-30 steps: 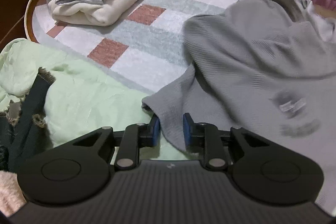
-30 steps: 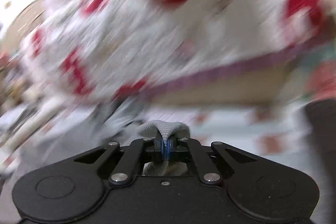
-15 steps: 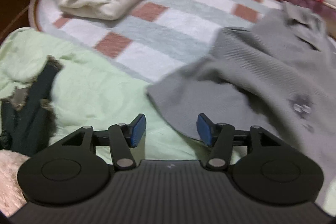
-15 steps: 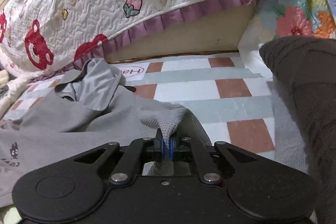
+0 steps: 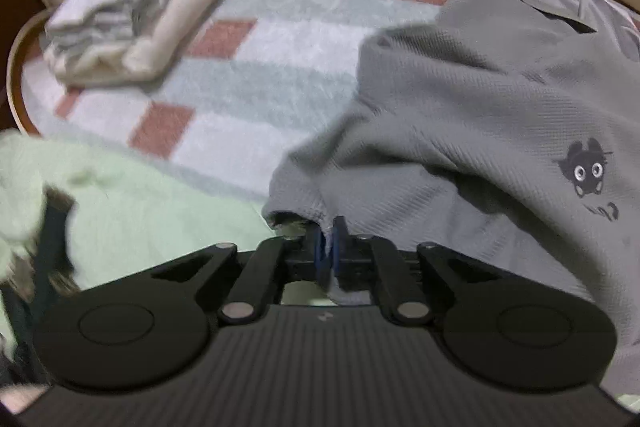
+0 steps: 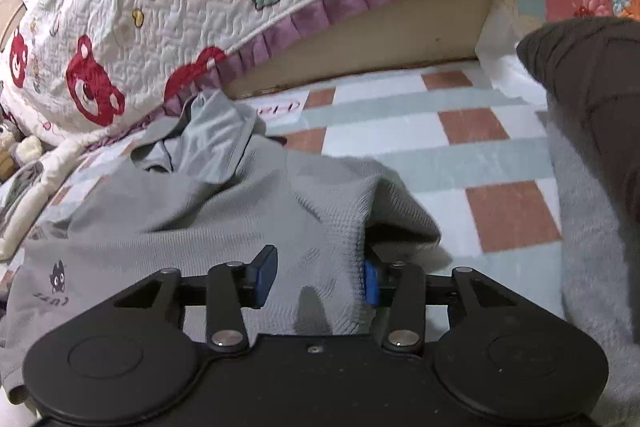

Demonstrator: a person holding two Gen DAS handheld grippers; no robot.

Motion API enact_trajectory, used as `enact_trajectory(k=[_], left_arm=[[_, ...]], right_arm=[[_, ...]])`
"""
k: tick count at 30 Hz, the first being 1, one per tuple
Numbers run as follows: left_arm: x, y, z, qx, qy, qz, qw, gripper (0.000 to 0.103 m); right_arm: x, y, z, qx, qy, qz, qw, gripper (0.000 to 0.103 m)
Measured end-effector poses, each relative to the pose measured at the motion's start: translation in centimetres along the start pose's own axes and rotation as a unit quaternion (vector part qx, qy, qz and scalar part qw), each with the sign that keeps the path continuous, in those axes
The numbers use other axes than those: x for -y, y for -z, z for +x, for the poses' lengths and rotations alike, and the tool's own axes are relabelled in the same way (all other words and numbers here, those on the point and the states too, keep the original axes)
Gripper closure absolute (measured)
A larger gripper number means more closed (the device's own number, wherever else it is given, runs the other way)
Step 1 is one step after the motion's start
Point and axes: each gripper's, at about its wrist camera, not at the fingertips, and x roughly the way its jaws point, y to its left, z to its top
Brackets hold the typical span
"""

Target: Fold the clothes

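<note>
left gripper [image 5: 328, 251] pinching grey shirt [image 5: 500, 115] hem; right gripper [image 6: 318, 279] spread wide

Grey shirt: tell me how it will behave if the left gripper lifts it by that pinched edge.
Likely floppy: the grey shirt already lies in soft folds and ridges. Only a thin edge sits in the left gripper, so the rest would probably hang and drag. Its textured knit looks grippy, so slipping seems unlikely.
</note>
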Motion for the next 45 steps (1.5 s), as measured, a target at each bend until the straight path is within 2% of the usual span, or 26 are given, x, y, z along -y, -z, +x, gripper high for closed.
enact_trajectory(k=[2, 4, 6, 8, 11, 14, 15, 16, 18, 21, 23, 26, 30, 32, 34, 35, 36, 37, 38, 39, 40, 41, 42, 45], left_arm=[[-1.1, -0.8, -1.4, 0.037, -0.035, 0.013, 0.9986, 0.101], [-3.5, -2.1, -3.3, 0.077, -0.064, -0.007, 0.9950, 0.101], [-6.2, -2.9, -4.9, 0.106, -0.066, -0.048, 0.9910, 0.101], [-8.7, -3.6, -6.0, 0.126, -0.059, -0.095, 0.9857, 0.101], [-9.9, -3.9, -4.8, 0.122, -0.063, -0.132, 0.9817, 0.100], [-8.0, -3.2, -3.8, 0.102, -0.096, -0.112, 0.9838, 0.097], [-7.2, -2.8, -3.8, 0.095, -0.099, -0.104, 0.9851, 0.089], [-6.5, -2.4, -3.8, 0.089, -0.102, -0.095, 0.9862, 0.076], [-5.3, -1.3, -4.7, 0.076, -0.059, -0.094, 0.9910, 0.059], [-3.5, 0.1, -6.0, 0.046, 0.023, -0.097, 0.9940, 0.058], [-2.4, 1.0, -6.6, 0.014, 0.098, -0.102, 0.9899, 0.056], [-0.5, 2.4, -6.5, -0.033, 0.172, -0.109, 0.9784, 0.052], [1.7, 3.8, -4.7, -0.082, 0.217, -0.117, 0.9657, 0.052], [2.4, 4.1, -3.9, -0.084, 0.233, -0.115, 0.9620, 0.052], [2.7, 4.3, -3.1, -0.081, 0.230, -0.127, 0.9615, 0.052], [2.9, 4.4, -2.6, -0.079, 0.227, -0.136, 0.9611, 0.052], [3.0, 4.5, -2.3, -0.076, 0.225, -0.145, 0.9605, 0.051], [3.1, 4.5, -1.9, -0.072, 0.224, -0.153, 0.9598, 0.051], [2.9, 4.3, -1.5, -0.070, 0.222, -0.160, 0.9592, 0.051], [2.9, 4.3, -1.4, -0.065, 0.225, -0.158, 0.9593, 0.057], [2.9, 4.3, -1.2, -0.060, 0.228, -0.155, 0.9593, 0.088], [3.2, 4.2, -1.6, -0.053, 0.225, -0.143, 0.9623, 0.096], [3.4, 4.1, -2.0, -0.046, 0.222, -0.130, 0.9652, 0.097], [3.6, 3.9, -2.6, -0.031, 0.214, -0.120, 0.9689, 0.098]], right_arm=[[-0.3, 0.3, 0.4, -0.010, 0.001, -0.003, 1.000, 0.048], [-0.5, 0.4, 0.5, -0.016, 0.006, -0.004, 1.000, 0.045], [-0.6, 0.4, 0.5, -0.019, 0.010, -0.003, 1.000, 0.041], [-0.5, 0.3, 0.5, -0.023, 0.010, 0.001, 1.000, 0.041], [-0.3, 0.1, 0.5, -0.028, 0.004, 0.008, 1.000, 0.041], [-0.4, 0.1, 0.2, -0.030, -0.003, 0.006, 1.000, 0.041], [-0.4, 0.2, 0.1, -0.032, -0.007, 0.007, 0.999, 0.041], [-0.4, 0.3, 0.1, -0.035, -0.012, 0.011, 0.999, 0.041], [-0.3, 0.6, 0.0, -0.043, -0.026, 0.022, 0.998, 0.041], [0.1, 1.1, 0.1, -0.055, -0.046, 0.045, 0.996, 0.041], [0.3, 1.3, 0.2, -0.062, -0.048, 0.063, 0.995, 0.041], [0.3, 1.7, 0.0, -0.064, -0.038, 0.073, 0.995, 0.039], [-0.7, 2.1, 0.0, -0.062, -0.003, 0.025, 0.998, 0.036], [-1.6, 2.3, 0.1, -0.056, 0.021, -0.027, 0.998, 0.033], [-2.1, 2.7, 1.0, -0.054, 0.029, -0.073, 0.995, 0.033], [-2.1, 2.8, 1.4, -0.053, 0.016, -0.075, 0.996, 0.035], [-2.1, 2.8, 1.8, -0.051, 0.003, -0.078, 0.996, 0.046], [-2.4, 2.4, 1.7, -0.048, -0.014, -0.083, 0.995, 0.063], [-2.6, 1.9, 1.7, -0.045, -0.030, -0.088, 0.995, 0.092], [-2.8, 1.5, 1.6, -0.042, -0.047, -0.092, 0.994, 0.092], [-3.0, 1.0, 1.4, -0.036, -0.066, -0.095, 0.993, 0.092], [-2.9, 0.2, 0.5, -0.012, -0.103, -0.085, 0.991, 0.092], [-2.9, -0.7, -0.4, 0.010, -0.135, -0.075, 0.988, 0.092], [-2.7, -3.2, -2.0, 0.048, -0.161, -0.065, 0.984, 0.092]])
